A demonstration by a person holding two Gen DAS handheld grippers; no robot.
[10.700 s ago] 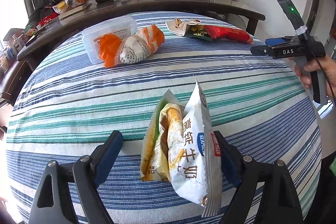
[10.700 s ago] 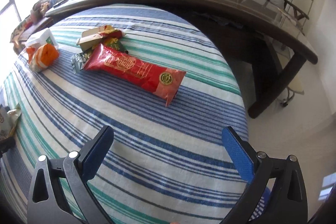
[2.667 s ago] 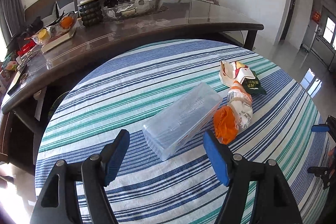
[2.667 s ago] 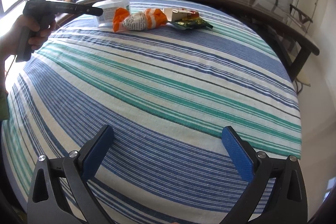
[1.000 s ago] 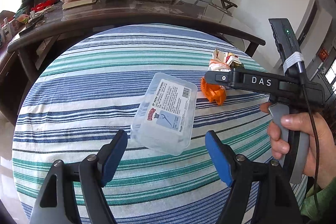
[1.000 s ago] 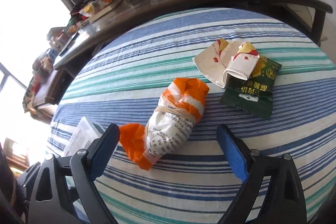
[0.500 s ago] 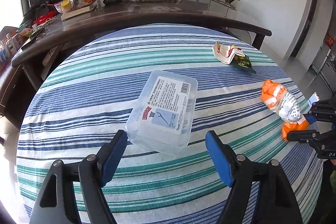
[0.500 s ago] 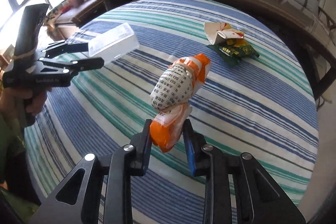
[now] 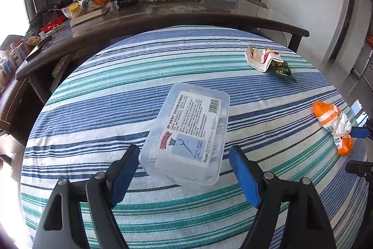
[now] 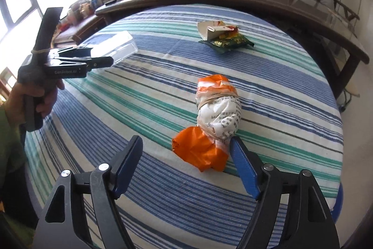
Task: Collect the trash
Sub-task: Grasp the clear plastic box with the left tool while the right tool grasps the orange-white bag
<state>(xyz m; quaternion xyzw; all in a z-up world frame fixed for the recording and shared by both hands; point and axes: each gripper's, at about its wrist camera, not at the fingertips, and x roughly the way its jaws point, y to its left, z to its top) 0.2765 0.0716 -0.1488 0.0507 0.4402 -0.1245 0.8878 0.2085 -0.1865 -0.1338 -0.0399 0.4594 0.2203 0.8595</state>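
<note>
The left claw is spread wide, and the clear plastic box with a printed label lies between its blue pads, with its near end between the tips. The box seems tilted, one end raised from the striped tabletop, but I cannot tell if a pad already touches it. The right claw is also spread and holds nothing; the orange and white wrapped bundle lies on the cloth with its orange tail just beside the right pad. Farther back, near the edge of the tabletop, a torn white carton and a green snack packet lie together, well apart from both claws.

Several things could go wrong from here, in my judgement. The box is smooth and wide, nearly as wide as the opening of the left claw, so if the claw closes off centre the box can slip out or turn sideways. Its thin walls may bend under the pinch. The bundle is soft and loose; if the right claw catches only the orange tail, the heavier white part may swing or the plastic may tear. Both claws are near one another, so a careless move could make them collide. The cloth can also be caught and pulled.
</note>
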